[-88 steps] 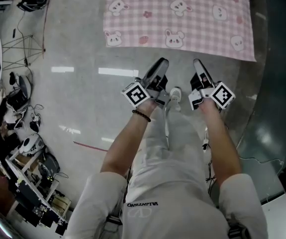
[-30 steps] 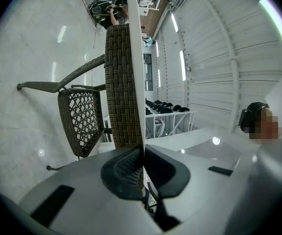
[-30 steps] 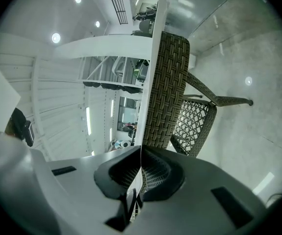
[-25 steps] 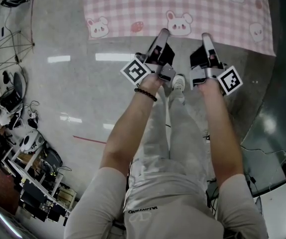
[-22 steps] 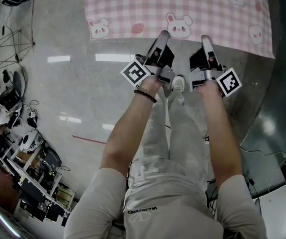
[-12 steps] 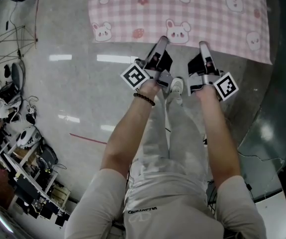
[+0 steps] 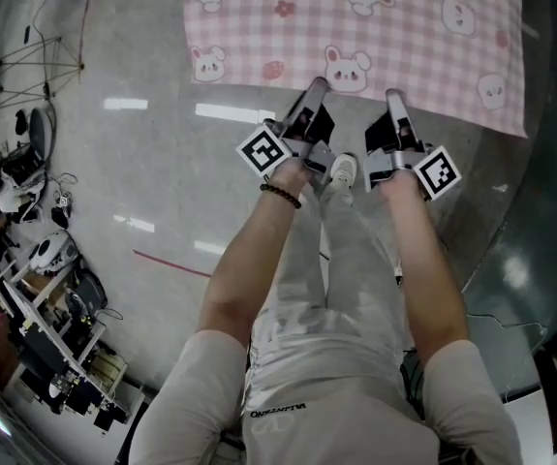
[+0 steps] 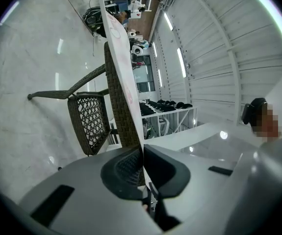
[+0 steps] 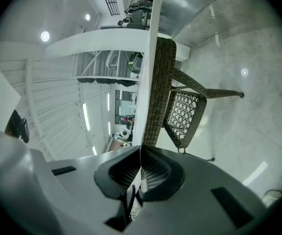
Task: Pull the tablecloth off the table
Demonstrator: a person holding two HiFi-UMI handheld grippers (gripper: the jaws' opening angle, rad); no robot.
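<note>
At upper centre, the left gripper [image 7: 316, 85] and right gripper [image 7: 392, 96] are pinching the near edge of the pink tablecloth [image 7: 355, 27] — both pairs of jaws pressing together on the thin cloth.

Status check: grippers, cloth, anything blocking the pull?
Left gripper and right gripper both shut on the near edge of the tablecloth. Cloth lies flat on the wicker table. Nothing seen on it.
</note>
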